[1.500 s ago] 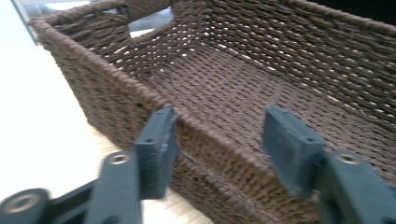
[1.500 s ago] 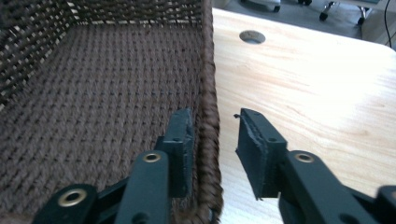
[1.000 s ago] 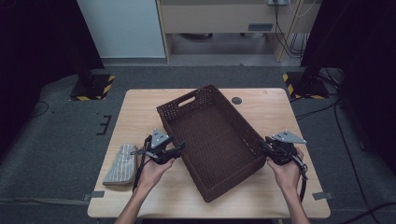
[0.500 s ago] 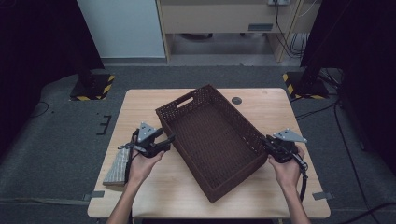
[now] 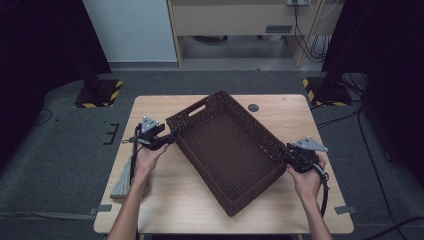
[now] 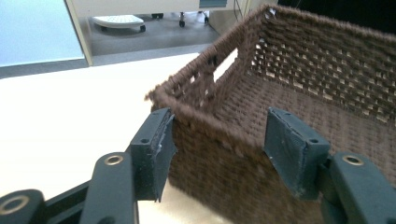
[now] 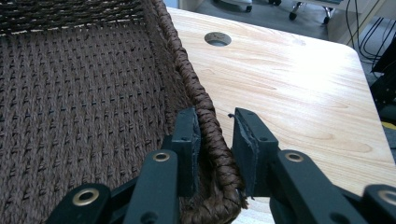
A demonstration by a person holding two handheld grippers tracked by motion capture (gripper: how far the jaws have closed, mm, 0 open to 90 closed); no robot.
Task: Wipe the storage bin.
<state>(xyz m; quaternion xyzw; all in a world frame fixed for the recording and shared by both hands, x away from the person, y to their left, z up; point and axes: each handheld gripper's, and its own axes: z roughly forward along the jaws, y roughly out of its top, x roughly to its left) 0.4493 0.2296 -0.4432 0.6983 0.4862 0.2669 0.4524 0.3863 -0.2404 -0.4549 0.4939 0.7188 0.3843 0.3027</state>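
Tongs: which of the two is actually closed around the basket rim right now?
The right tongs: their jaws straddle the basket's braided rim closely, one inside, one outside. The left tongs stand wide open at the basket's corner.

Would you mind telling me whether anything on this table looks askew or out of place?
The woven basket sits askew, turned diagonally to the table edges. A folded grey cloth hangs partly over the table's left edge. The basket looks intact, and nothing has spilled.
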